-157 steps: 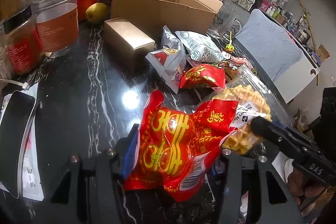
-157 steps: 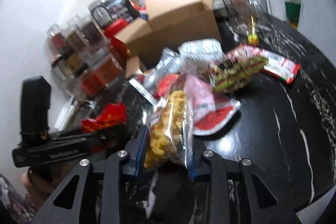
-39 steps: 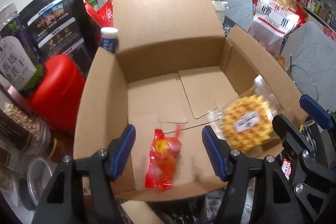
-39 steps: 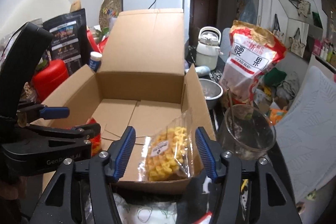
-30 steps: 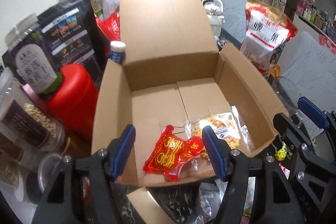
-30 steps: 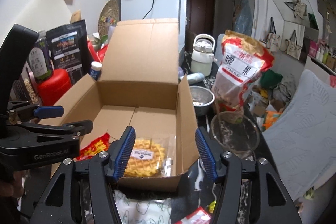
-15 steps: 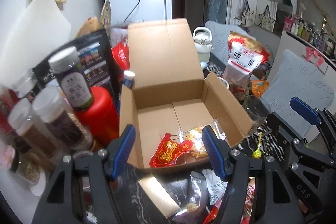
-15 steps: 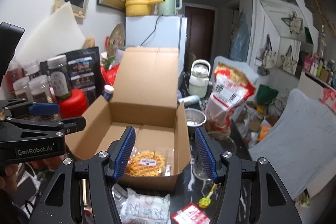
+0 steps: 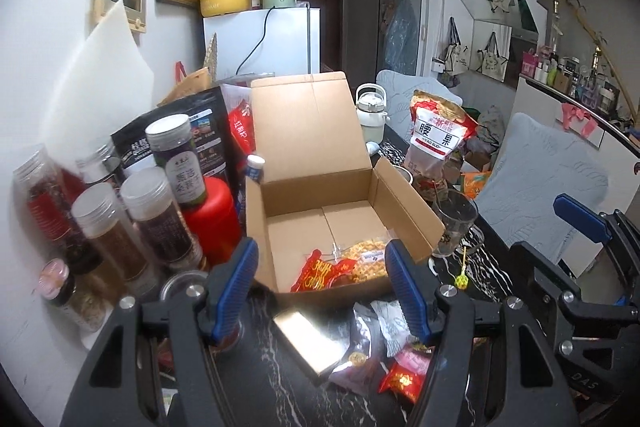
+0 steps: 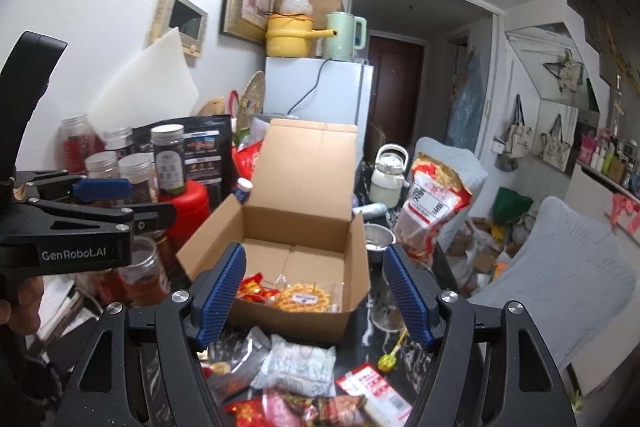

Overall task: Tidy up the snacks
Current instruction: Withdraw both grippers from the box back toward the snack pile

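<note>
Both the left gripper (image 9: 320, 281) and right gripper (image 10: 314, 293) hang spread and empty above the box (image 10: 352, 267), where the red packet (image 9: 322, 273) and waffle (image 10: 306, 297) lie, apparently freed for the loose snacks (image 10: 298, 367) in front.

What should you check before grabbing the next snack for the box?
1. Left gripper empty and open: ok, jaws spread wide, nothing between them.
2. Right gripper empty and open: ok, same.
3. Cardboard box open: ok, the lid flap stands upright.
4. Earlier snacks inside: ok, the red packet and the waffle bag lie on the box floor near the front wall.
5. Room left in the box: ok, the back half of the floor is bare.
6. Snacks to pick up: ok, a white patterned packet and other packets lie on the black marble table in front of the box. Which is easiest to grip: cannot tell, they overlap.
</note>
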`<state>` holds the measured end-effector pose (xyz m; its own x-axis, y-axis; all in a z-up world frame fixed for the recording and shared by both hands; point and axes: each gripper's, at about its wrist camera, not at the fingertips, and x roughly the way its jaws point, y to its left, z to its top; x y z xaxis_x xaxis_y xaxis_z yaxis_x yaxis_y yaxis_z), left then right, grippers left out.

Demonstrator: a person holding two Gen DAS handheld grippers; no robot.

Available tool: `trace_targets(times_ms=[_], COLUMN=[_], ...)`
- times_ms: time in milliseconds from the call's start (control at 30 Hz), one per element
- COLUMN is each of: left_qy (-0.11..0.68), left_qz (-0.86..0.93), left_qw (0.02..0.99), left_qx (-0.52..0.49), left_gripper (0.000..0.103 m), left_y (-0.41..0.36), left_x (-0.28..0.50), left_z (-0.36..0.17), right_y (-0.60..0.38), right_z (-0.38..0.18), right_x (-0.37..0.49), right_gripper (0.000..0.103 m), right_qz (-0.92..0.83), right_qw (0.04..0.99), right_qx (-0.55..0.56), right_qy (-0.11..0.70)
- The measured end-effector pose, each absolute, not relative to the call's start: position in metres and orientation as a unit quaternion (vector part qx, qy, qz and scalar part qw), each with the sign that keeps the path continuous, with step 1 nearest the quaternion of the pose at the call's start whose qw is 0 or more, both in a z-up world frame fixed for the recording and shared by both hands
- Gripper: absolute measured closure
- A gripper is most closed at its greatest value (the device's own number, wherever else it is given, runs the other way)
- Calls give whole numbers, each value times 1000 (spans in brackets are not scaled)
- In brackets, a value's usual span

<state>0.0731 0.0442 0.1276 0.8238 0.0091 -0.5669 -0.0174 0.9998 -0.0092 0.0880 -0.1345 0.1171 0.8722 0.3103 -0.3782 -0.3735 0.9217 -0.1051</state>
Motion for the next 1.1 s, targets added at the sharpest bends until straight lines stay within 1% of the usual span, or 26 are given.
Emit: trace_targets(times_ms=[67, 133, 200, 233, 267, 533, 767, 900, 1100], left_qy=[297, 288, 278, 276, 273, 281, 296, 306, 341], left_qz=[4, -4, -2, -1, -1, -23, -49, -56, -65], left_qw=[955, 958, 960, 961, 962, 959, 954, 950, 938], left_qx=[-2, 8, 17, 20, 21, 16, 23, 23, 10], left_gripper=[35, 27, 22, 22, 22, 22, 22, 22, 22], left_y=[43, 41, 40, 40, 40, 38, 26, 22, 24], left_x=[64, 53, 43, 40, 36, 20, 5, 0, 3], left_z=[128, 129, 130, 130, 131, 120, 97, 82, 54], right_y=[-134, -134, -134, -133, -132, -135, -139, -143, -142], right_z=[118, 119, 118, 117, 116, 101, 78, 59, 35], right_x=[78, 69, 59, 56, 52, 26, 16, 14, 8], right_gripper=[27, 27, 26, 23, 22, 22, 22, 22, 22], right_qz=[182, 186, 190, 193, 195, 205, 207, 219, 223], right_qw=[963, 962, 961, 960, 959, 955, 950, 943, 938], right_qx=[-90, -93, -94, -95, -98, -97, -96, -83, -87], right_qy=[179, 178, 178, 179, 181, 192, 213, 238, 250])
